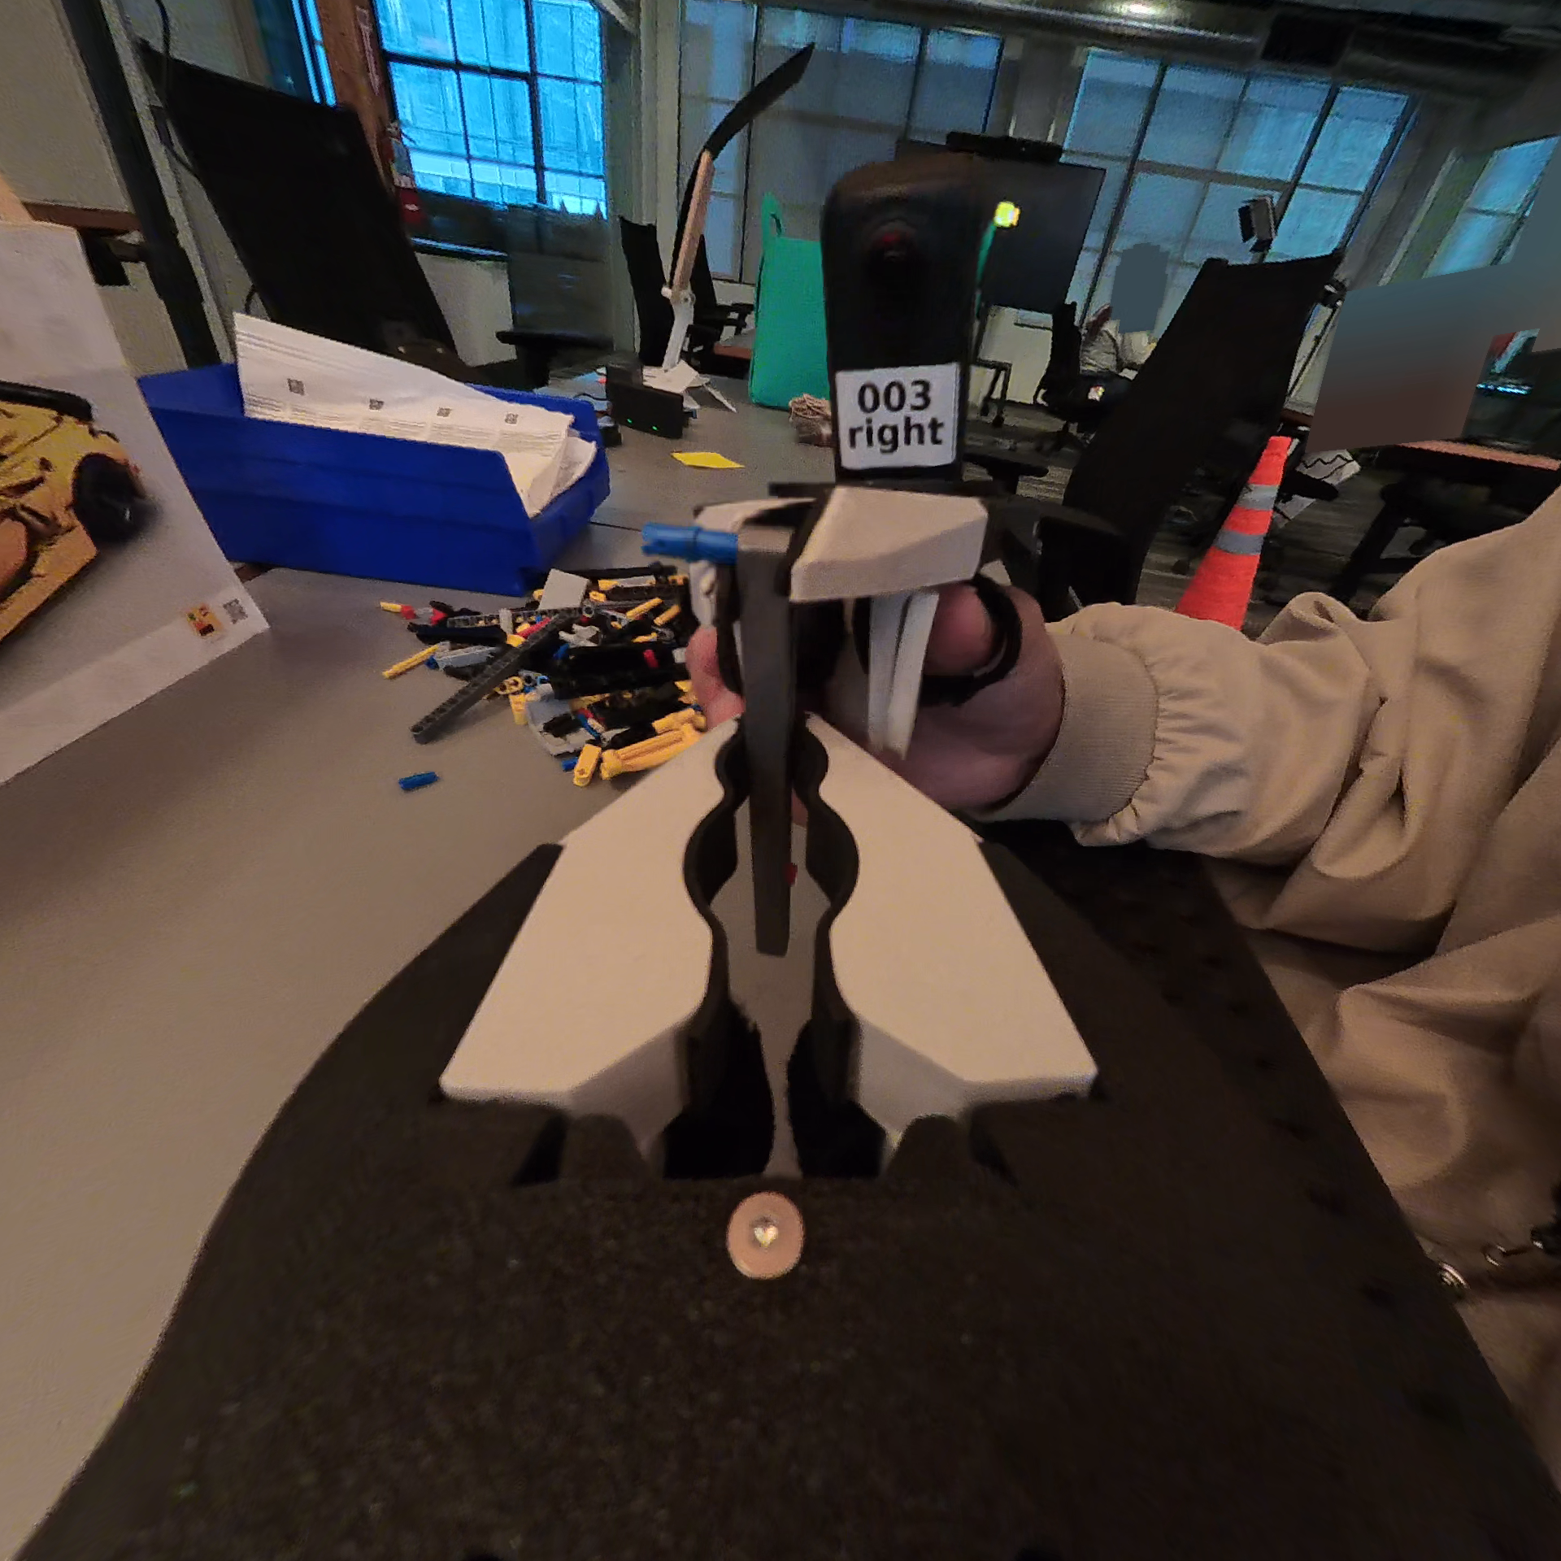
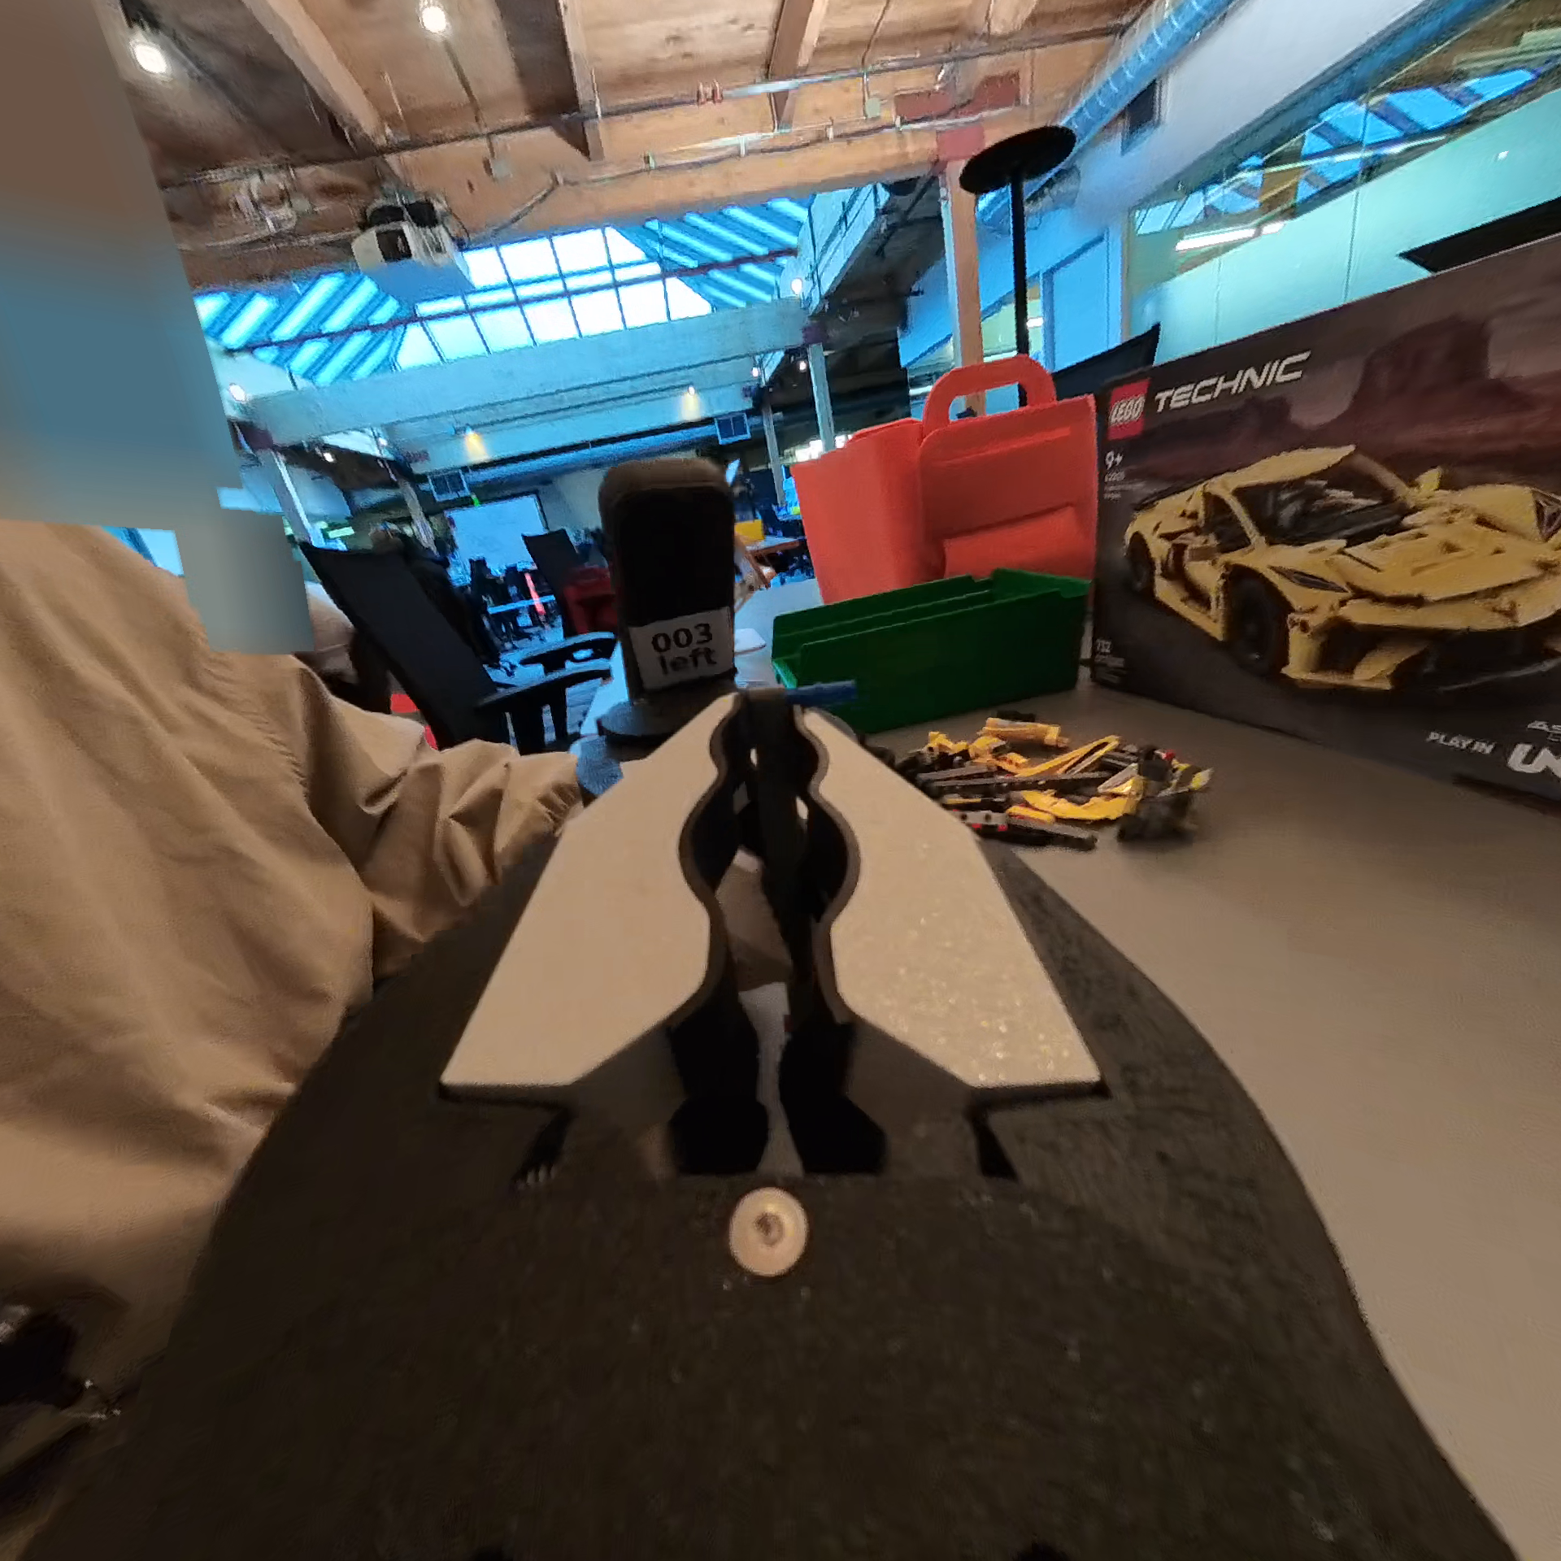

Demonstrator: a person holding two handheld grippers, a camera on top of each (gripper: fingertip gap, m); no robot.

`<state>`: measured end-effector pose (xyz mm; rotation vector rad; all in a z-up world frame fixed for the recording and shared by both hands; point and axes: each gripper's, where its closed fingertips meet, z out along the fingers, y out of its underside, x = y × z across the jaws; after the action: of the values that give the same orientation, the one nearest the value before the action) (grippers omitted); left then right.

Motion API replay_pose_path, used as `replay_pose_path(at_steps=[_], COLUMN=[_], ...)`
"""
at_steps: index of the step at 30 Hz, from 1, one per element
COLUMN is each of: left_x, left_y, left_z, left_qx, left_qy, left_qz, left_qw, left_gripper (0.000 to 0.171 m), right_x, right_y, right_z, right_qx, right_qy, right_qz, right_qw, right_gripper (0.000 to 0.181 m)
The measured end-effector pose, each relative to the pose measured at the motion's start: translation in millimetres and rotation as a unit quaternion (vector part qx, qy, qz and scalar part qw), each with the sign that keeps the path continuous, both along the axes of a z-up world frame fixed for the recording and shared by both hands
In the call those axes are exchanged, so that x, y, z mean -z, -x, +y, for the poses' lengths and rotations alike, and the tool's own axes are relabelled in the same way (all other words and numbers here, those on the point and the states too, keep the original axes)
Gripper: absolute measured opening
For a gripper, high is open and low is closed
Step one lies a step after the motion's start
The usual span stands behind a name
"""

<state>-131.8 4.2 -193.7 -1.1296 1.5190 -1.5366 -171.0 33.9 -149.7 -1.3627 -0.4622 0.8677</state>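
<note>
My left gripper (image 1: 773, 743) is shut on a long black beam (image 1: 770, 845) that stands up between its white fingers (image 1: 608, 929). My right gripper (image 1: 785, 541) faces it and grips the beam's top end, where a blue pin (image 1: 676, 541) sticks out sideways. In the right wrist view my right gripper (image 2: 770, 718) is shut on the same black beam (image 2: 777, 811). The blue pin (image 2: 824, 693) shows just past its fingertips. The left gripper's black body (image 2: 671, 557) stands right behind. A hand in a beige sleeve (image 1: 1225, 743) holds the right gripper.
A pile of black and yellow bricks (image 1: 574, 667) (image 2: 1056, 777) lies on the grey table (image 1: 211, 887). A blue bin with papers (image 1: 363, 498), a car kit box (image 2: 1335, 549), a green bin (image 2: 929, 642) and an orange bag (image 2: 954, 498) stand around it. One loose blue pin (image 1: 418, 781) lies apart.
</note>
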Motion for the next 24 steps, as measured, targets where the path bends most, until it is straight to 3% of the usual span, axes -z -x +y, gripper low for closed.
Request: replay_pose_path(at_steps=[3, 6, 10, 13, 16, 19, 24], left_x=[5, 22, 30, 37, 45, 30, 26], left_y=[-1, -1, 1, 0, -1, -1, -4], left_z=[15, 44, 53, 55, 63, 65, 53], left_qx=[-0.045, -0.135, -0.157, -0.161, -0.177, -0.218, -0.226], left_qy=[-0.076, -0.294, -0.426, -0.450, -0.459, -0.499, -0.504], left_qz=[-0.004, 0.011, 0.014, 0.035, 0.068, 0.023, 0.010], left_qw=[0.996, 0.946, 0.891, 0.878, 0.868, 0.839, 0.833], left_gripper=[0.008, 0.007, 0.007, 0.007, 0.007, 0.008, 0.009], right_x=[1, 6, 22, 35, 46, 39, 48], right_y=[-4, -3, 0, 1, -8, -13, -14], right_z=[0, -6, -3, 2, 8, 9, 14], right_qx=[-0.017, -0.106, -0.130, -0.097, -0.055, -0.053, -0.028], right_qy=[0.030, 0.123, 0.188, 0.189, 0.201, 0.192, 0.205], right_qz=[0.024, 0.094, 0.105, 0.058, 0.027, 0.053, 0.038], right_qw=[0.999, 0.982, 0.968, 0.975, 0.978, 0.978, 0.978], right_gripper=[0.011, 0.038, 0.019, 0.007, 0.005, 0.003, 0.003])
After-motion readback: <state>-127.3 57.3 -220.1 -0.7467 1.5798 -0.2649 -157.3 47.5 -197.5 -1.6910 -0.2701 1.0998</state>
